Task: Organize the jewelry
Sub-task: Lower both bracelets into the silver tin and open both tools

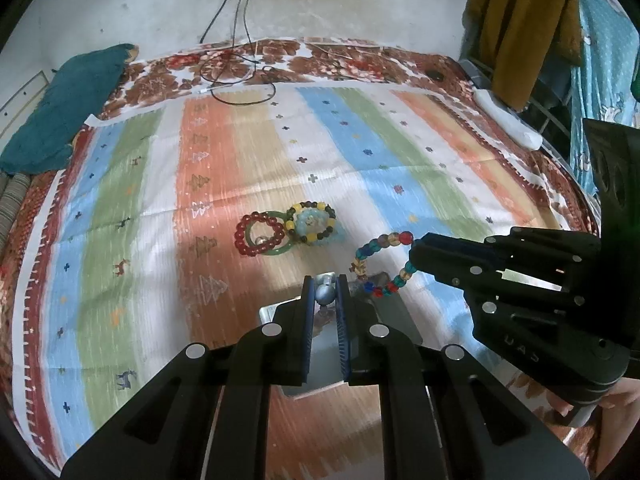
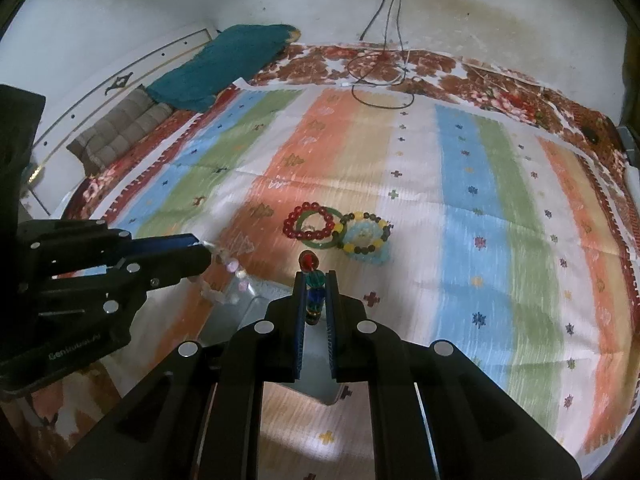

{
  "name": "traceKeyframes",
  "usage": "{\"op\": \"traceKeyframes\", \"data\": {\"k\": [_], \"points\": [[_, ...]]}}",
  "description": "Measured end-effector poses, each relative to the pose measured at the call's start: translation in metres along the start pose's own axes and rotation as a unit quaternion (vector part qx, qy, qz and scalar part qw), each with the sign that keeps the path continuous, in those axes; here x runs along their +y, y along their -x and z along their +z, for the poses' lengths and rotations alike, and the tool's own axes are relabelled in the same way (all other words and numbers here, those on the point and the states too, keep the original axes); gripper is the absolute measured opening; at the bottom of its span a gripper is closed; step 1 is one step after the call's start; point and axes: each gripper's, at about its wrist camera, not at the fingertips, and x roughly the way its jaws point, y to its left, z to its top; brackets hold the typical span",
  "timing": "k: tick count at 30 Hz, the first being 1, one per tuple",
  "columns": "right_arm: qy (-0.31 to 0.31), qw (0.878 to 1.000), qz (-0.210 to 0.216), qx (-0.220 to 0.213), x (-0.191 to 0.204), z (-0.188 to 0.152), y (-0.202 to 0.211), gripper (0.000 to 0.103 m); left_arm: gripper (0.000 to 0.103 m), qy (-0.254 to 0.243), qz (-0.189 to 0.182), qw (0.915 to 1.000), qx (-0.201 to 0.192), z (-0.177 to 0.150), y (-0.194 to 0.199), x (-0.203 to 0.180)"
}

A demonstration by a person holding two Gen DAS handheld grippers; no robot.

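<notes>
left gripper pinching pale beads, striped cloth

Home bedroom, bed under striped patterned sheet, teal pillow, clothes hanging, stained wall

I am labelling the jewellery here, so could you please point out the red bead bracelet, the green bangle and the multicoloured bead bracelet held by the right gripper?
red bead bracelet (image 1: 242, 236): left wrist view, left beads.
green bangle (image 2: 318, 245): right wrist view, lower rim.
multicoloured bead bracelet (image 1: 366, 249): left wrist view, blue beads on its left arc.
</notes>
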Motion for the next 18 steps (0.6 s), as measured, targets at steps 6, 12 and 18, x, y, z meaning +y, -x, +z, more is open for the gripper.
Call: {"op": "traceKeyframes", "data": {"k": [6,12,18], "points": [[-0.001,1.0,0.004,0.004,0.001,-0.008,0.003,0.01,0.01,0.001,-0.005,1.0,0.002,-0.009,0.004,0.0],[-0.018,1.0,-0.004,0.013,-0.006,-0.01,0.002,0.019,0.019,0.015,0.002,0.9998,0.012,-0.011,0.003,0.006],[-0.034,0.999,-0.007,0.016,-0.017,-0.007,0.001,0.033,0.031,0.024,0.007,0.9996,0.013,-0.01,0.002,0.011]]}}
